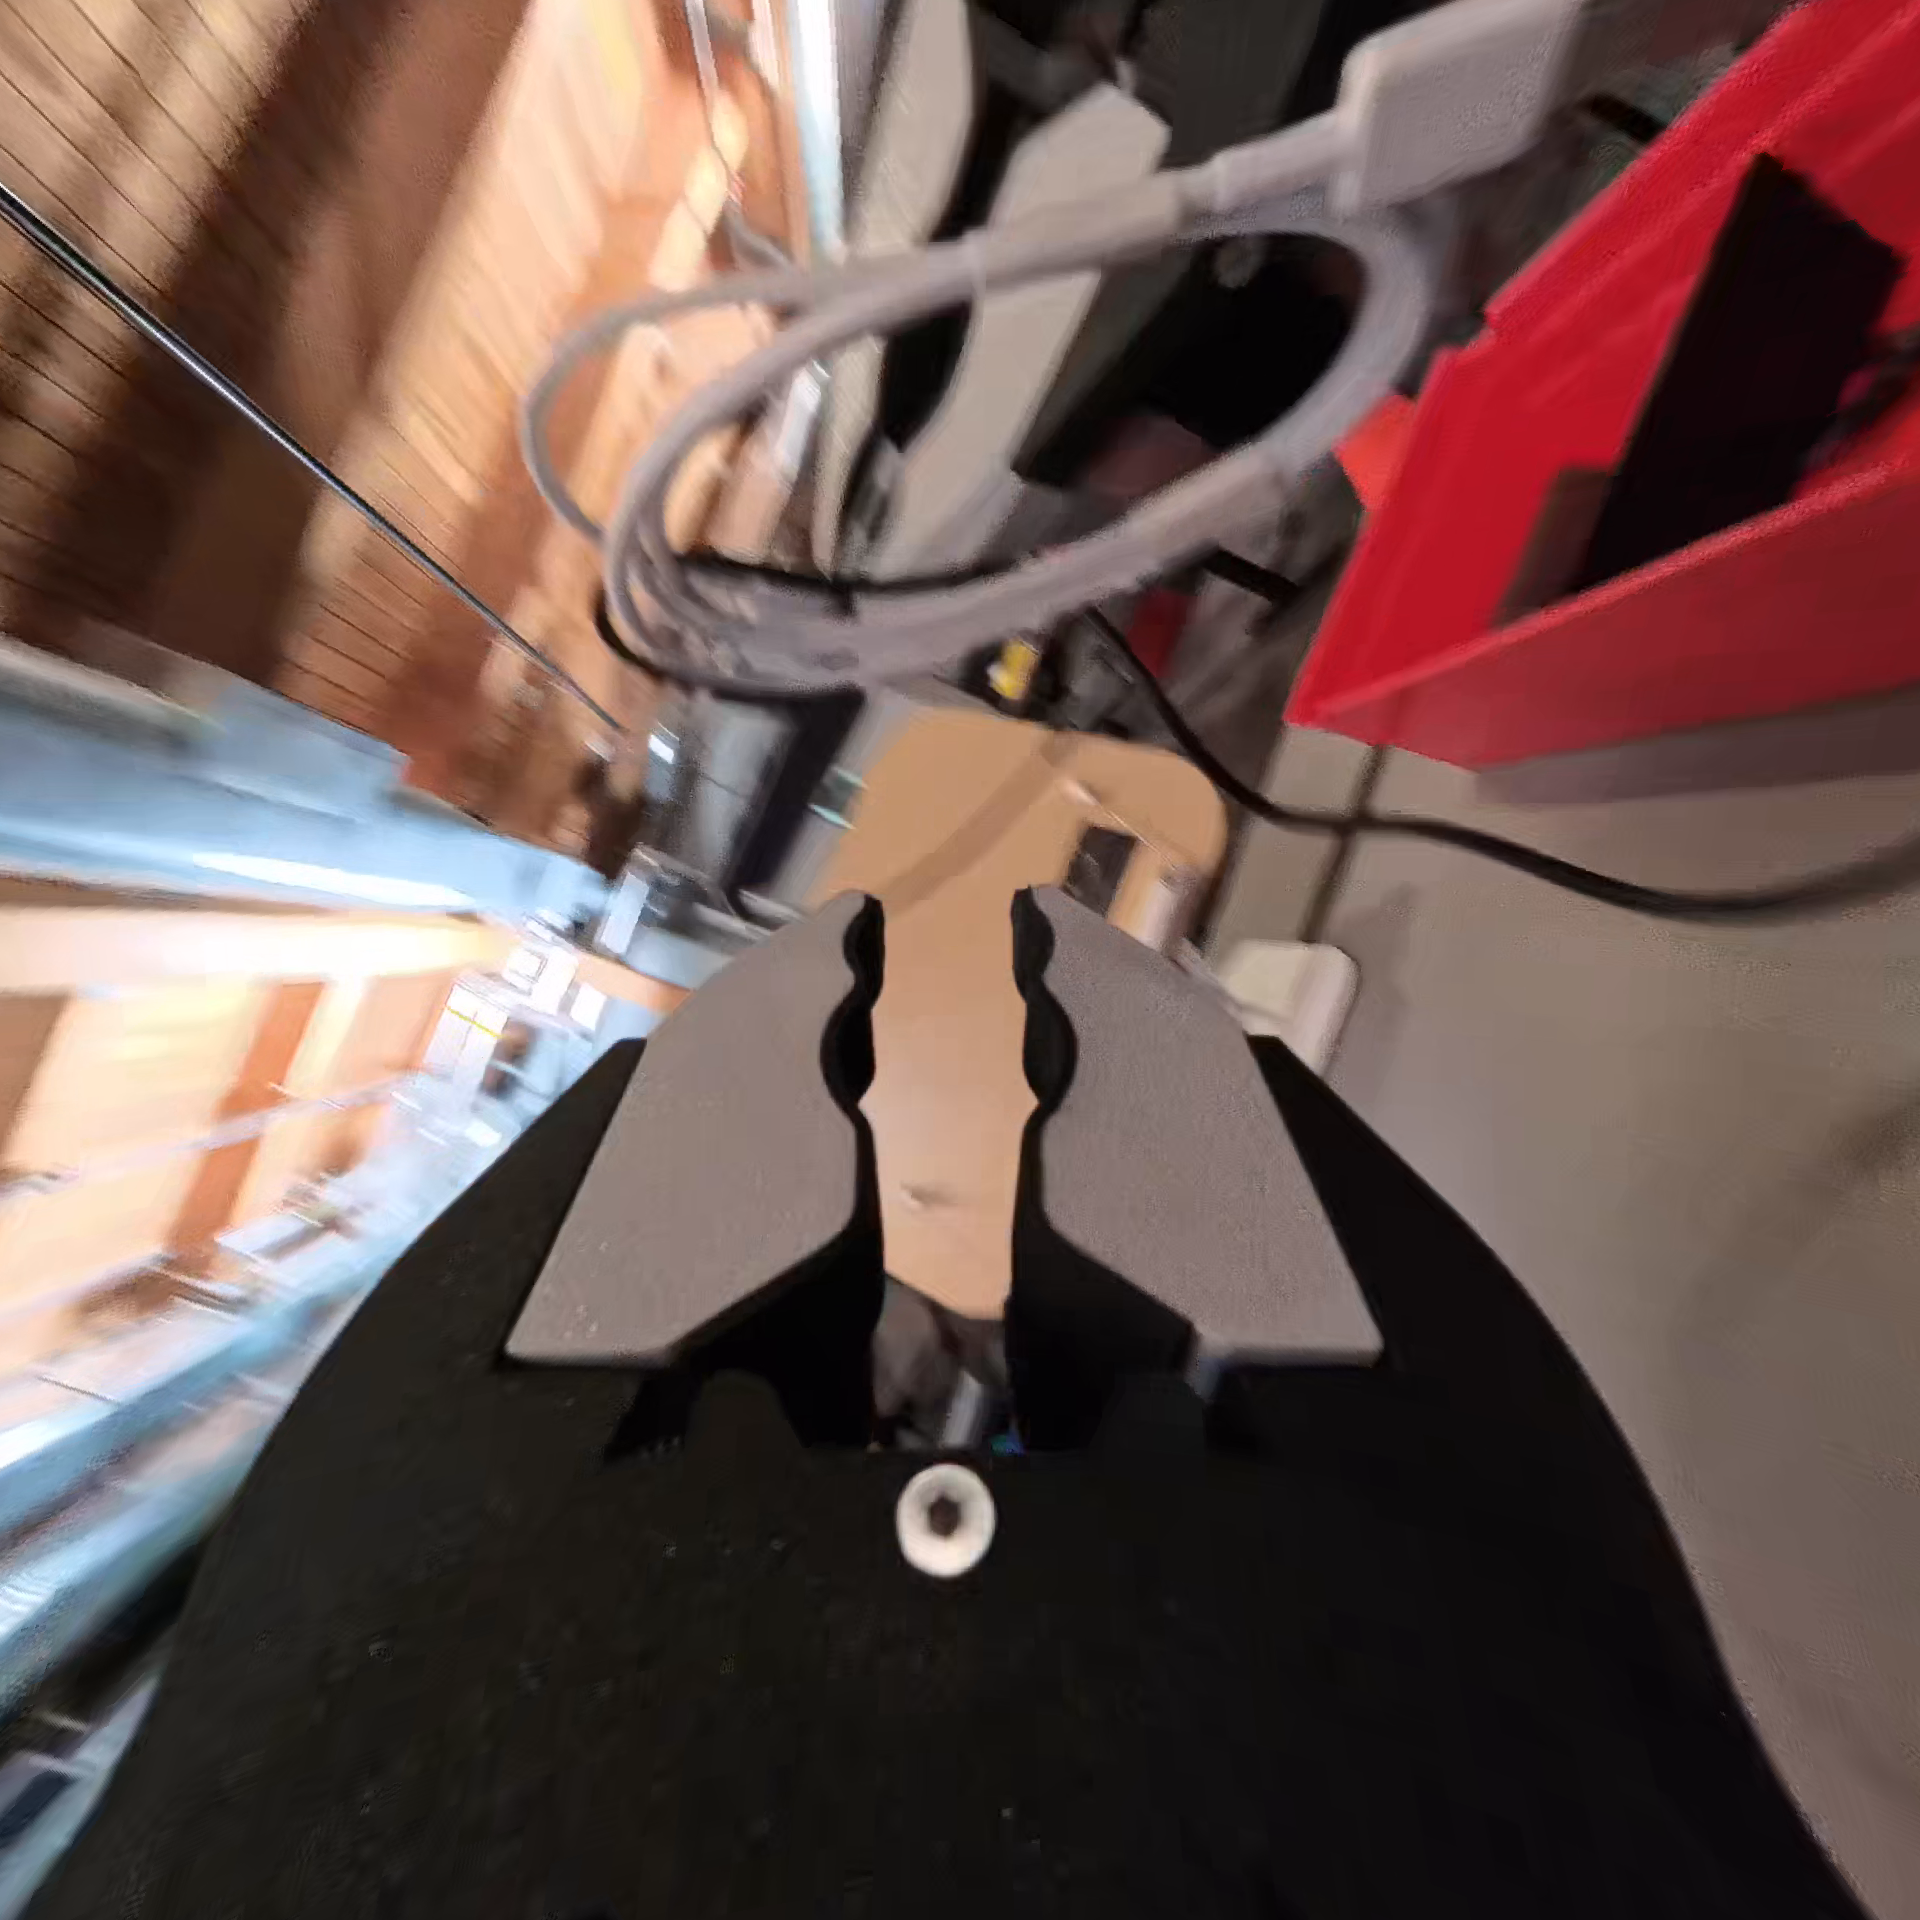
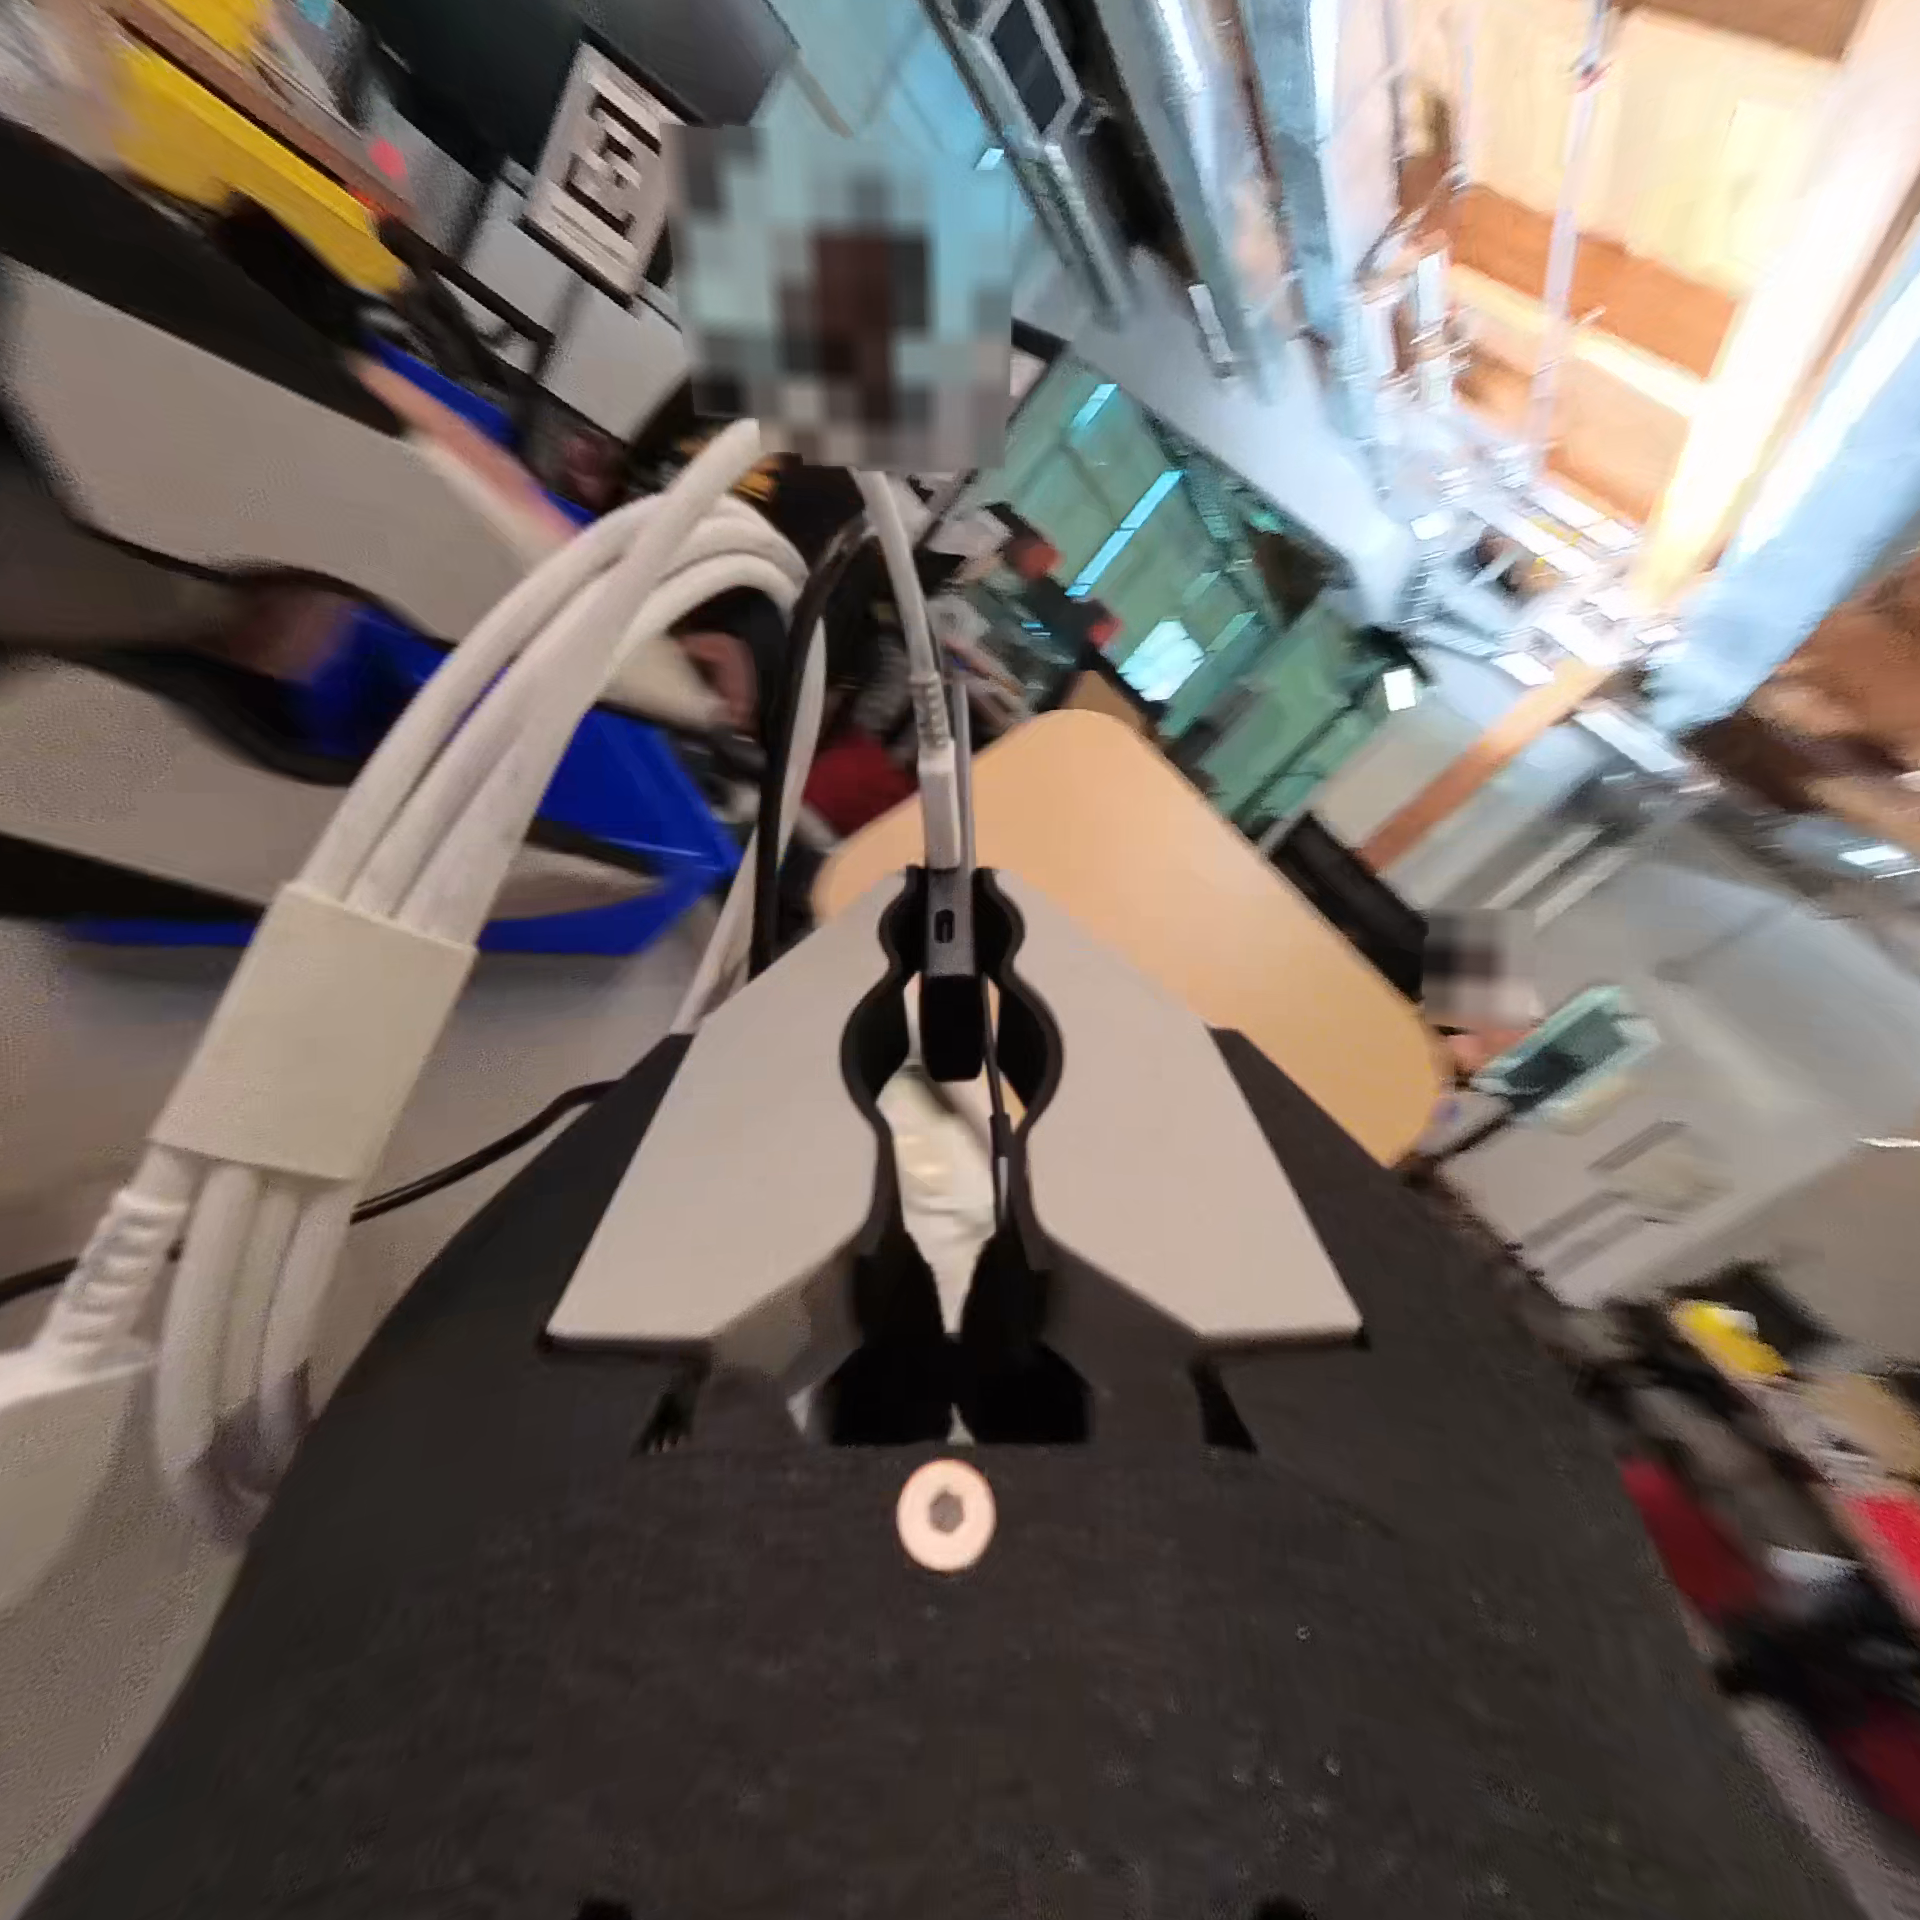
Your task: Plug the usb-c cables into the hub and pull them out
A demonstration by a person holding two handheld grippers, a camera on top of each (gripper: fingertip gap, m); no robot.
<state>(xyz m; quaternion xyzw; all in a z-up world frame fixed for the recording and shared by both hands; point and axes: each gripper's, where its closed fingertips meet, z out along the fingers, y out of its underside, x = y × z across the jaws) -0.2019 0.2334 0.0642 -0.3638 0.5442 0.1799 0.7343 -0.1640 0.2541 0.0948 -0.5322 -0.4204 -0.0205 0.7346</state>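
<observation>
The left gripper [image 1: 945, 914] is released, its jaws apart with nothing between them. Above it hangs a blurred loop of grey cable [image 1: 935, 416] beside a red bin [image 1: 1621, 582]; where the loop ends is hard to make out. The right gripper [image 2: 948, 894] is clenched on a small black hub [image 2: 948, 935], mostly hidden between the jaws. A white cable [image 2: 940, 769] is plugged into the hub's top and runs up under a mosaic patch. A bundle of white cables [image 2: 416, 852] passes on the left, cut off at the edge, in front of a blue bin [image 2: 634, 790].
</observation>
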